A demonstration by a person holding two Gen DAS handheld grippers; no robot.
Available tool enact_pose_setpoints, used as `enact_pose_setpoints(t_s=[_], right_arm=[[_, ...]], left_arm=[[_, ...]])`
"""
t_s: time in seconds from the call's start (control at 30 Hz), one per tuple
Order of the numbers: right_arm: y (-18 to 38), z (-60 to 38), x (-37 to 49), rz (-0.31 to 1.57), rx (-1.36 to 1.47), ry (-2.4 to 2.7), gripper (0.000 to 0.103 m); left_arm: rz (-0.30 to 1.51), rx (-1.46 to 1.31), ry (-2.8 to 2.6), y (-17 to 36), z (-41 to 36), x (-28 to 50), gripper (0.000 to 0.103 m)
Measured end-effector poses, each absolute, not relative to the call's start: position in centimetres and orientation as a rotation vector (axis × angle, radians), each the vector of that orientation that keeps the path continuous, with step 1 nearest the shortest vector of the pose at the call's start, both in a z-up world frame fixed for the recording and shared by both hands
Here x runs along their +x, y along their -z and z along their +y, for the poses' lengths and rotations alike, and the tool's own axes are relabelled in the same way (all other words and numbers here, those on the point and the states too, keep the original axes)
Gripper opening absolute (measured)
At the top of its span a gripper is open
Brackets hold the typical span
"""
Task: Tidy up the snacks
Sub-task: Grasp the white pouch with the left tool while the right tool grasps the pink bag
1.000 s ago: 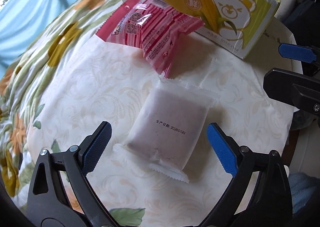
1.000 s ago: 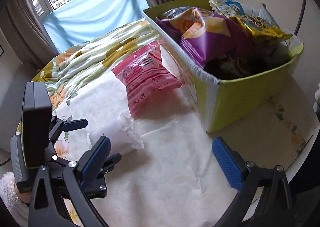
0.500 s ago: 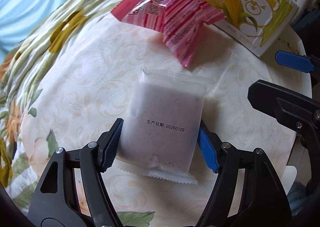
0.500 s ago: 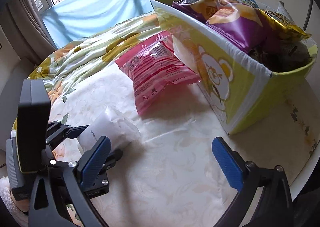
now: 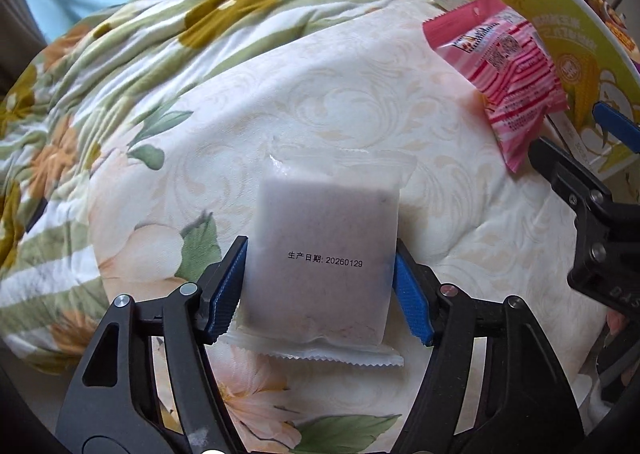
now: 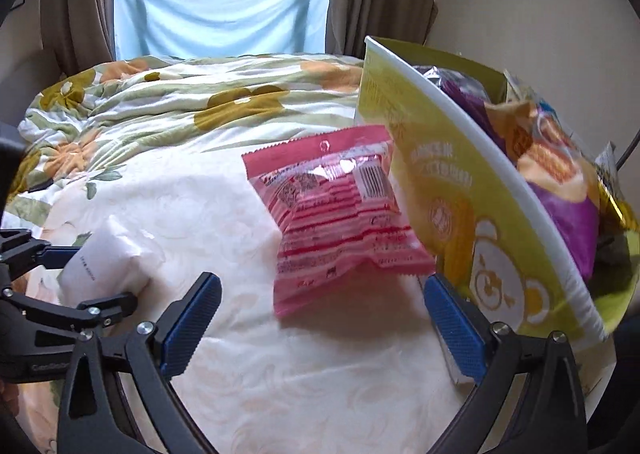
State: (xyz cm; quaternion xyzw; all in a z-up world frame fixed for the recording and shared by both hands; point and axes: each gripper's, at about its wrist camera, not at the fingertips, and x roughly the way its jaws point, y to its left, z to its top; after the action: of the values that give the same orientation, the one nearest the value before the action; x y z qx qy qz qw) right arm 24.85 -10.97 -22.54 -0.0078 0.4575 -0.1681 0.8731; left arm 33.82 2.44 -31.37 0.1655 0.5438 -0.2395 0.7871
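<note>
My left gripper [image 5: 320,290] is shut on a frosted white snack packet [image 5: 320,254] with a printed date, its blue pads pressing both sides; the packet is held just above the tablecloth. The packet also shows in the right wrist view [image 6: 108,258], at the left. A pink striped snack bag [image 6: 340,214] leans against a yellow-green box [image 6: 460,194] filled with purple and gold snack bags. My right gripper [image 6: 320,326] is open and empty, just in front of the pink bag. The pink bag [image 5: 508,66] and box [image 5: 560,14] sit at the upper right in the left wrist view.
A cream patterned tablecloth [image 6: 300,374] covers the round table. A floral quilt [image 6: 180,102] lies bunched over its far side. A blue sheet [image 6: 224,6] and brown curtains hang at the window behind. The table edge is at the right, by the box.
My left gripper closed on the white packet and raised it slightly, swinging left. My right gripper moved toward the pink bag, which now lies between its open fingers' line.
</note>
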Motion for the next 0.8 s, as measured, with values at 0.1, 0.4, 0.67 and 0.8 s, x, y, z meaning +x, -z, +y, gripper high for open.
enact_pose_setpoints(t_s=[0.1,0.4,0.67,0.8], right_arm=[[23.2,-10.7,26.6,0.945,-0.109,0.383,0.101],[27.1,-10.1,30.1,1.017,-0.347,0.471,0.101],[27.5,-11.3,31.9,1.042,-0.309,0.414,0.099],[27.4,-12.5,32.3,1.069,-0.228,0.369,0.076]], left_arm=[[1.185,0.319,0.489,31.6,2.7,34.0,0.065],[1.187,0.304,0.448,32.0,2.3,34.3,0.065],[1.182,0.298,0.439,31.9,2.2,34.1,0.064],[1.19,0.284,0.428,31.9,2.2,34.0,0.063]])
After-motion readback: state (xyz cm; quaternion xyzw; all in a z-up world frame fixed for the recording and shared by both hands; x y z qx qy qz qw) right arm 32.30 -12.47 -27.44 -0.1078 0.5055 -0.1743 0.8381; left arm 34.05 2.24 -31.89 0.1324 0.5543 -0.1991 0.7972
